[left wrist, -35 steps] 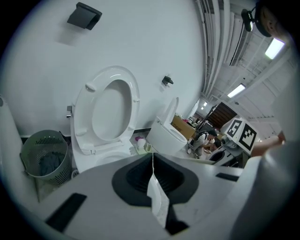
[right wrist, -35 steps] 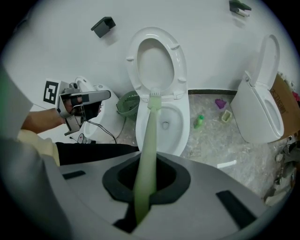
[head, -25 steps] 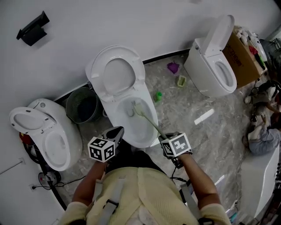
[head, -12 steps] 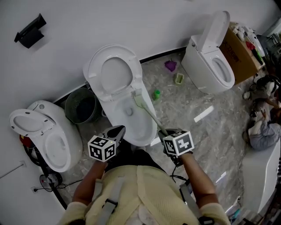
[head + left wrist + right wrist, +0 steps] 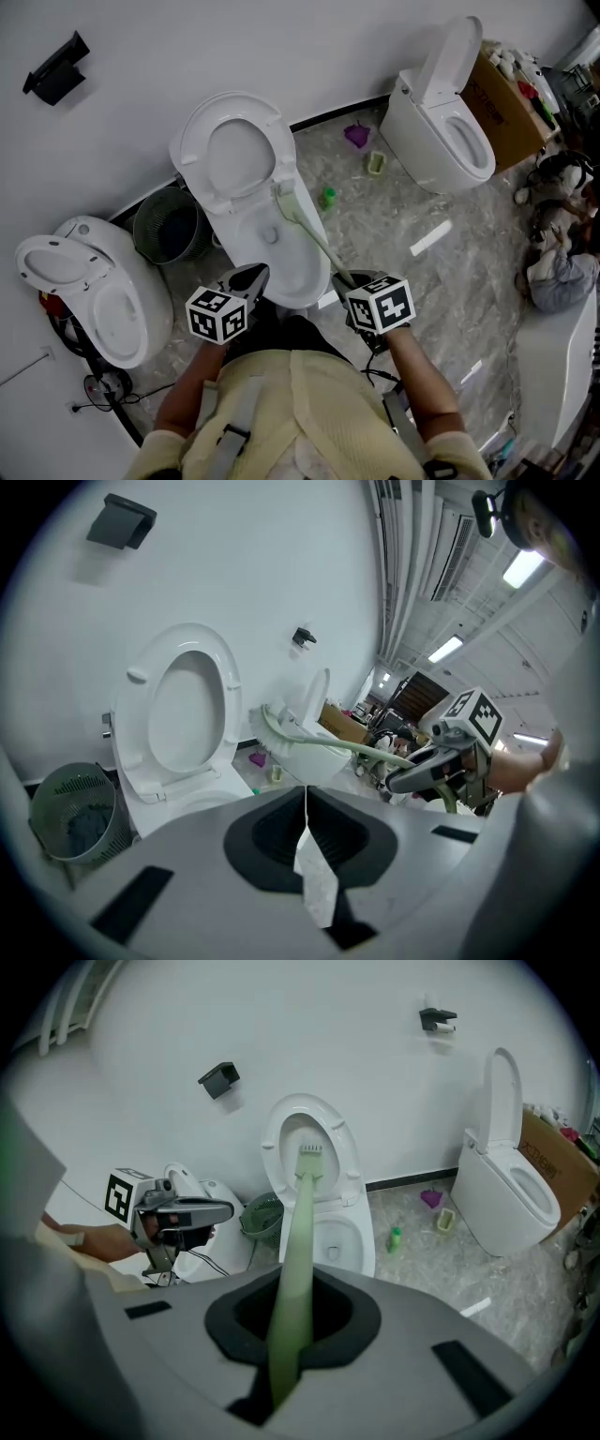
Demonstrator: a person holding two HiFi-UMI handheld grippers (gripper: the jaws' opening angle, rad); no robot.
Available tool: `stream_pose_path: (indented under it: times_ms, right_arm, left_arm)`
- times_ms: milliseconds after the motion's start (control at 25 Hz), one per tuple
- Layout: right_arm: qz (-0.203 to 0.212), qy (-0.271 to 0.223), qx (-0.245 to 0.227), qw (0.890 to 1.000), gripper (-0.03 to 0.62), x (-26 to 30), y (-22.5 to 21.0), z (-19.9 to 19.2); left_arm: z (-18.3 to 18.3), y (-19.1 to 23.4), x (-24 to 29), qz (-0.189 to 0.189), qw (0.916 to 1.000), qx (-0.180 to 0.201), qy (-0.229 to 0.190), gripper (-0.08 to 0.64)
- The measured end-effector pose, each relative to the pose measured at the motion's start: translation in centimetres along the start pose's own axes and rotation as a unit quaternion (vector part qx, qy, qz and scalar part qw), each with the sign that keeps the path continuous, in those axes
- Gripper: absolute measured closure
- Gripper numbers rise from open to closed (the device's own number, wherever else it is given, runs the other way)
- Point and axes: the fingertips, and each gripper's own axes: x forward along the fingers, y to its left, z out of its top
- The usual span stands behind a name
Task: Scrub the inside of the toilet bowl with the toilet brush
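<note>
the right gripper (image 5: 286, 1335) has its jaws clamped on the end of a long, pale green plastic toilet brush (image 5: 314, 242), the handle running out between them and slanting up over the white ceramic toilet bowl (image 5: 281, 272). the brush head (image 5: 284, 202) sits at the back right of the bowl, just below the hinge of the raised white toilet seat (image 5: 230, 155); whether the bristles touch the porcelain cannot be told. the left gripper (image 5: 306, 836) hangs just in front of the bowl's near left edge with its jaws pressed together at the tips and nothing held between them. the two grippers are side by side, apart from each other, in front of the person's pale yellow top (image 5: 291, 412). the toilet stands on a grey marbled floor (image 5: 403, 281) against a plain white wall (image 5: 328, 47). a dark green mesh waste bin (image 5: 169, 225) is just beside the bowl on its left, and beyond the bin is a second white toilet (image 5: 94, 281) with its lid up. well to the right stands a third white toilet (image 5: 450, 122) next to a brown cardboard box (image 5: 502, 98). between the middle and right toilets a small green bottle (image 5: 327, 197), a pale green tub (image 5: 376, 163) and a purple object (image 5: 356, 136) lie on the floor. a black wall-mounted holder (image 5: 54, 70) is fixed high on the wall at the left.
</note>
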Motion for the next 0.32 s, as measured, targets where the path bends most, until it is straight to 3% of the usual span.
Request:
stream_pose_path:
  times_ms: [320]
  right_arm:
    - [0.001, -0.012, -0.004, 1.0, 0.565, -0.8, 0.1, 0.2]
  left_arm:
    - [1.3, -1.1, -0.4, -0.007, 0.9997, 0.005, -0.021, 0.545]
